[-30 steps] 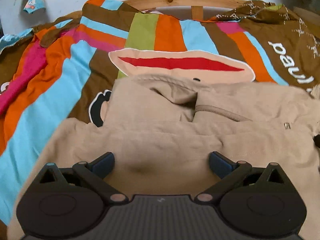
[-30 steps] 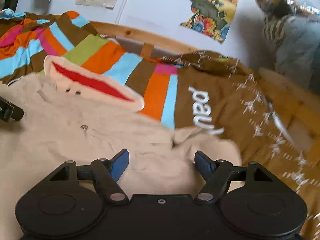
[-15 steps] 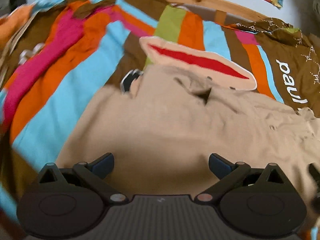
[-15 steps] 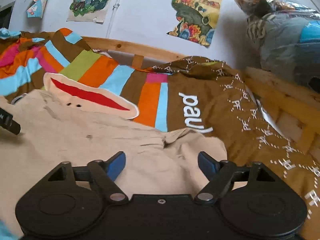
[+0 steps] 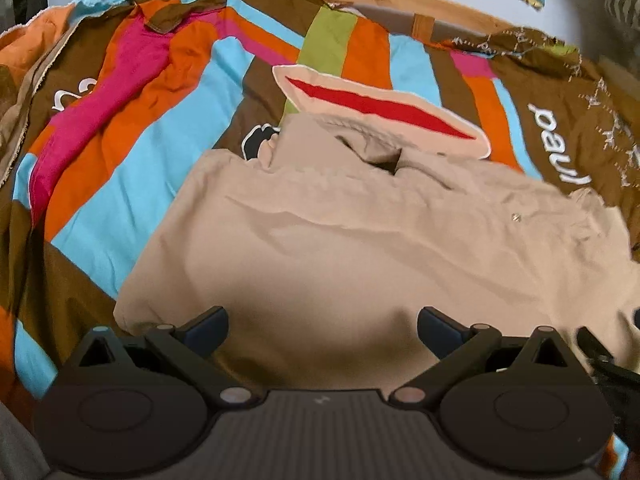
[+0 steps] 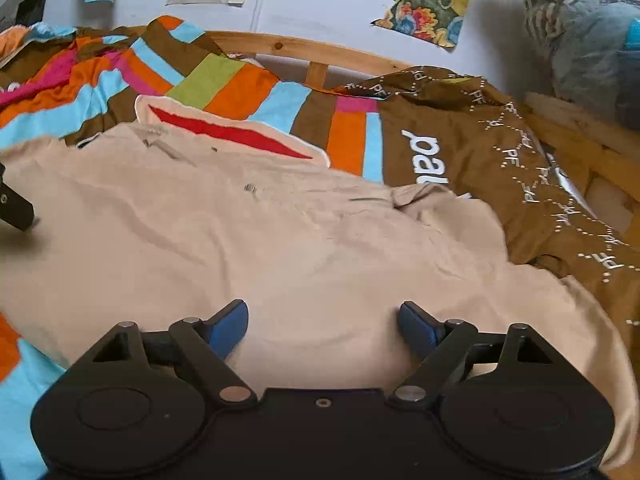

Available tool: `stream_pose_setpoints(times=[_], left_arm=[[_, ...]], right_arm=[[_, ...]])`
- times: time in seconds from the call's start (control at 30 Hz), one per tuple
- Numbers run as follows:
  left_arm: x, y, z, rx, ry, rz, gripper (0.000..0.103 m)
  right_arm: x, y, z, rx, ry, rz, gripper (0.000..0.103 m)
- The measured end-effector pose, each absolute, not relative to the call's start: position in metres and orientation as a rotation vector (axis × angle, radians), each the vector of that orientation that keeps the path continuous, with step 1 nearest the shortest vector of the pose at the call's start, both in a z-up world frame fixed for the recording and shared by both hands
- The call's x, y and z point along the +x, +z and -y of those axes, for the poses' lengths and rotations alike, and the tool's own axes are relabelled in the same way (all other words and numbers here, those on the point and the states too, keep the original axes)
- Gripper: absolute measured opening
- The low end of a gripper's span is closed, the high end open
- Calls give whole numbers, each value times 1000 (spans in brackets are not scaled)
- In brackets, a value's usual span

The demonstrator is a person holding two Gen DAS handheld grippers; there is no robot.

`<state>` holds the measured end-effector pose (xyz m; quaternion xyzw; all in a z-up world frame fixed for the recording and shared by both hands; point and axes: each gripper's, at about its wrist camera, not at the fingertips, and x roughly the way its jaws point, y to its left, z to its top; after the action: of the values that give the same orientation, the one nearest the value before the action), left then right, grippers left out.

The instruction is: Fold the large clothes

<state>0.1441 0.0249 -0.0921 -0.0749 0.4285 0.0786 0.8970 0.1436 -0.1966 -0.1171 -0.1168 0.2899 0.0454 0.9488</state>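
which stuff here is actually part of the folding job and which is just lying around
Part of the job:
beige garment, spread flat
left gripper, open above it
right gripper, open above it

Just lying about:
striped bedspread underneath
wooden bed frame
wall posters
bagged bundle in the far right corner

I read upside-down white letters "paul" on the brown panel of the striped bedspread (image 6: 424,156), and small repeated white "PF" marks across its brown fabric.
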Motion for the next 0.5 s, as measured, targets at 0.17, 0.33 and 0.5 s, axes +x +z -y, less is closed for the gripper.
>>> stream_pose_setpoints(times=[0.17,0.33,0.5], left_arm=[[147,-95,-23,-161,149,-918,102],[138,-97,-23,-183,102,-988,102],[123,-99,-24,-201,64,-1013,102]], right_arm=[[123,-80,225,-116,-34,-605,94],[98,-66,295,221,-189,-698,91],[86,-88,360,579,-338,-780,71]])
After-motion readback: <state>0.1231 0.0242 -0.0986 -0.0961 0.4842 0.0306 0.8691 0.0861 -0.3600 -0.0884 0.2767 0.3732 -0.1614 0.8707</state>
